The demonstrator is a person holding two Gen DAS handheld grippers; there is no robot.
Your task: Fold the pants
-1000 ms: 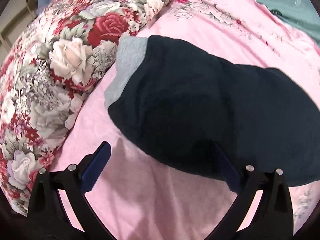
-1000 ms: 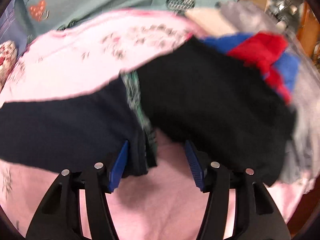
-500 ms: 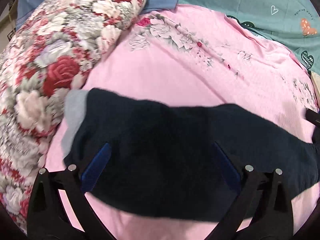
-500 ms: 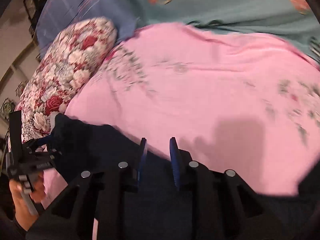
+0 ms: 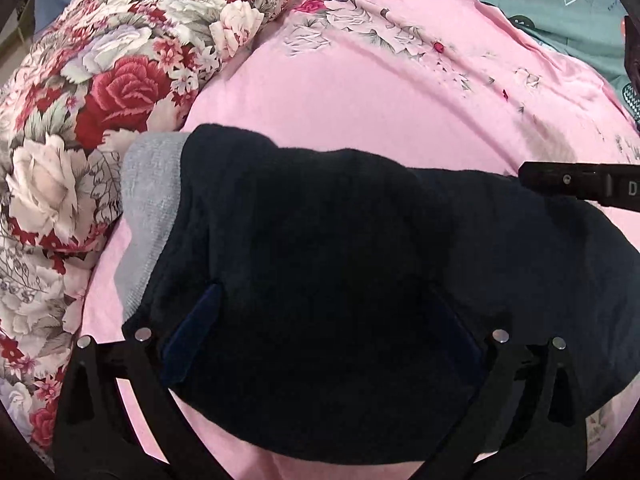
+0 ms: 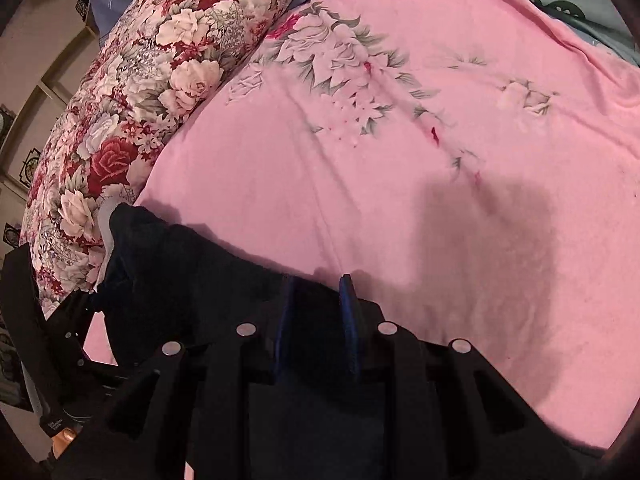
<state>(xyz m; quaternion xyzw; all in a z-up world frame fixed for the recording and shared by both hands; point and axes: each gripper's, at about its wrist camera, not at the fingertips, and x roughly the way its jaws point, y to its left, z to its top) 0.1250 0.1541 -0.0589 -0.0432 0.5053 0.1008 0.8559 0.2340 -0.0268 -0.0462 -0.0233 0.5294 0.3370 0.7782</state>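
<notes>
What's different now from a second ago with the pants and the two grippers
The right gripper closed its jaws from wide open to a narrow gap on the dark pants and carried that end leftward, away from the clothes pile to beside the floral pillow. The left gripper stayed wide open over the pants, holding nothing. The pink sheet and the pillow have not moved.

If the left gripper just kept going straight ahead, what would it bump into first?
The dark pants: they already fill the gap between the left gripper's open fingers. Beyond them lies the pink sheet, though depth is hard to judge.
</notes>
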